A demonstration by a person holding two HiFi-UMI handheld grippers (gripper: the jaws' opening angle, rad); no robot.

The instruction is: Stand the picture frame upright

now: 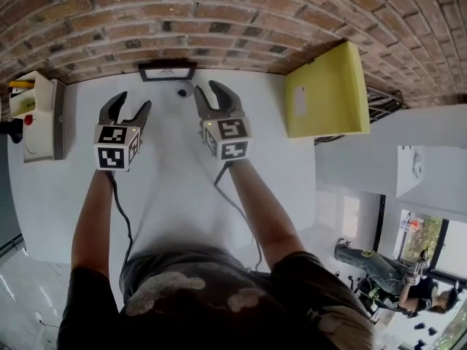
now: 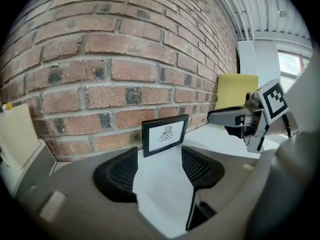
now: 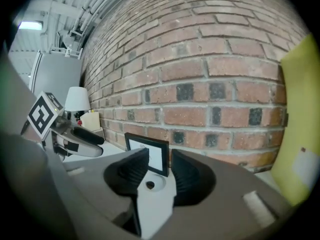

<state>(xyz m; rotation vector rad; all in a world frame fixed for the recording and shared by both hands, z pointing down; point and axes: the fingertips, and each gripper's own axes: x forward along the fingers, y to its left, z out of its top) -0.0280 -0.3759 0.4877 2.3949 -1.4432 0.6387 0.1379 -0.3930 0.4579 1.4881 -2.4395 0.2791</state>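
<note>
Small black-edged picture frame (image 1: 167,71) w/ white print stands upright vs red brick wall (image 1: 219,20) at white bench (image 1: 175,173) back edge, left tongs (image 1: 133,102) & right tongs (image 1: 207,87) both open, empty, short of it: job looks done, next just pull clear w/o bumping it.

One picture frame (image 1: 167,71) and one small disc (image 1: 182,92) sit at the desk's (image 1: 175,195) far edge, one yellow panel (image 1: 325,93) at its right edge, one beige box (image 1: 36,115) at its left. Two grippers show: left gripper (image 1: 133,102) and right gripper (image 1: 206,87).
</note>
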